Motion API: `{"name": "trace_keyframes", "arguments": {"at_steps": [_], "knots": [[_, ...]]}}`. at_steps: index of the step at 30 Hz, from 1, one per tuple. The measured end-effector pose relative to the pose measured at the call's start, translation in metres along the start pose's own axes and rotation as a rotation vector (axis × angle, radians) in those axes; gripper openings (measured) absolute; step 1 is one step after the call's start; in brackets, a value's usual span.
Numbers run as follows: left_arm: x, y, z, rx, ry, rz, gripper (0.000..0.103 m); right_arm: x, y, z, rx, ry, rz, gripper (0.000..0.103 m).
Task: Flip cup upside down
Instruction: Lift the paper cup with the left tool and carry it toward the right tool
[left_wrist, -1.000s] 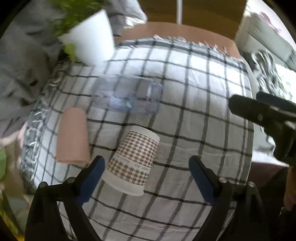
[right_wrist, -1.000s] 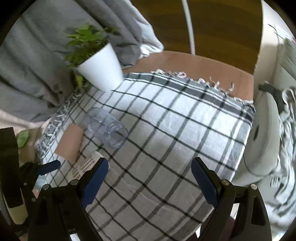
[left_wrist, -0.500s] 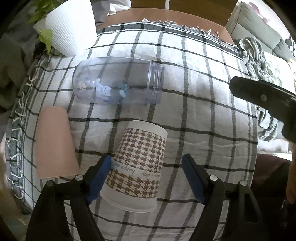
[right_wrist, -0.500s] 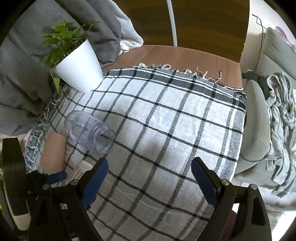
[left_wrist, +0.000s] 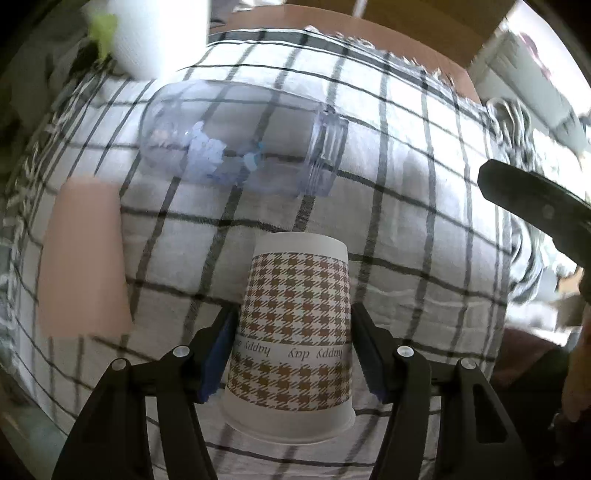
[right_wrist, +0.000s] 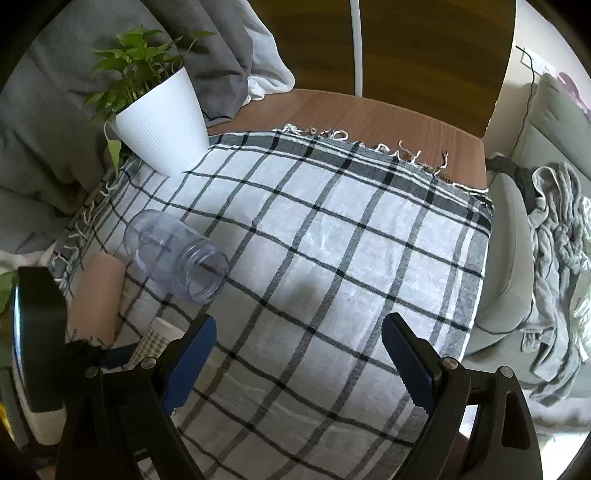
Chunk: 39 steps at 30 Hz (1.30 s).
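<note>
A: Cup, paper, brown houndstooth with "happy day" printed on a white band — where is it?

B: Between the 2 fingers of the left gripper. Both pads press its sides, so the left gripper is clamped on the cup. In the left wrist view its wide rim points toward the camera and its closed base points away, over the checked cloth. Whether it touches the cloth I cannot tell.

A: And the right gripper?

B: Its blue-padded fingers stand wide apart with nothing between them, above the middle of the cloth. The left wrist view catches part of it as a dark bar at the right edge.

A: What else lies on the cloth?

B: 1 clear plastic jar on its side, just beyond the cup, its open threaded mouth toward the right in the left wrist view. 1 plain pink cup also lies on its side, to the left of the held cup and apart from it. A white ribbed pot with a green plant sits at the far left corner of the cloth.

A: Does the right wrist view show the cup?

B: Only a sliver of the checked pattern, low on the left beside the pink cup.
</note>
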<state>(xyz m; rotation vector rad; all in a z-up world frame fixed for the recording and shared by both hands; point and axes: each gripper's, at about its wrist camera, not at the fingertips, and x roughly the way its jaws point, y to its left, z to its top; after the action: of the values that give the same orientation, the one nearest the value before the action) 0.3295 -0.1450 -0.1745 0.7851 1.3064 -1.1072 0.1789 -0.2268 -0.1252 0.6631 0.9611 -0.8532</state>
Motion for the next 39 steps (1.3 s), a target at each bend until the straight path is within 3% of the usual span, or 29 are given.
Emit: {"name": "trace_keyframes", "arguments": {"at_steps": [6,8,17,20,26,39], "knots": [[-0.022,0.010,-0.030,-0.268,-0.100,-0.035,0.061,-0.005,0.002,0.007,-0.123,-0.023,0.004,0.091],[-0.030,0.004,-0.042,-0.373,-0.148,-0.009,0.061,-0.010,0.001,0.008,-0.161,-0.042,0.021,0.091],[-0.045,-0.036,-0.072,-0.772,-0.278,0.066,0.061,-0.005,0.001,0.019,-0.451,0.024,0.203,0.091],[-0.037,-0.048,-0.070,-0.874,-0.287,0.046,0.061,-0.003,0.002,0.024,-0.545,0.032,0.243,0.091],[-0.021,-0.067,-0.065,-1.018,-0.295,0.042,0.061,0.009,-0.004,0.047,-0.704,0.042,0.267,0.091],[0.005,-0.070,-0.065,-1.227,-0.301,0.056,0.061,0.038,-0.002,0.062,-0.851,0.109,0.325,0.091]]}}
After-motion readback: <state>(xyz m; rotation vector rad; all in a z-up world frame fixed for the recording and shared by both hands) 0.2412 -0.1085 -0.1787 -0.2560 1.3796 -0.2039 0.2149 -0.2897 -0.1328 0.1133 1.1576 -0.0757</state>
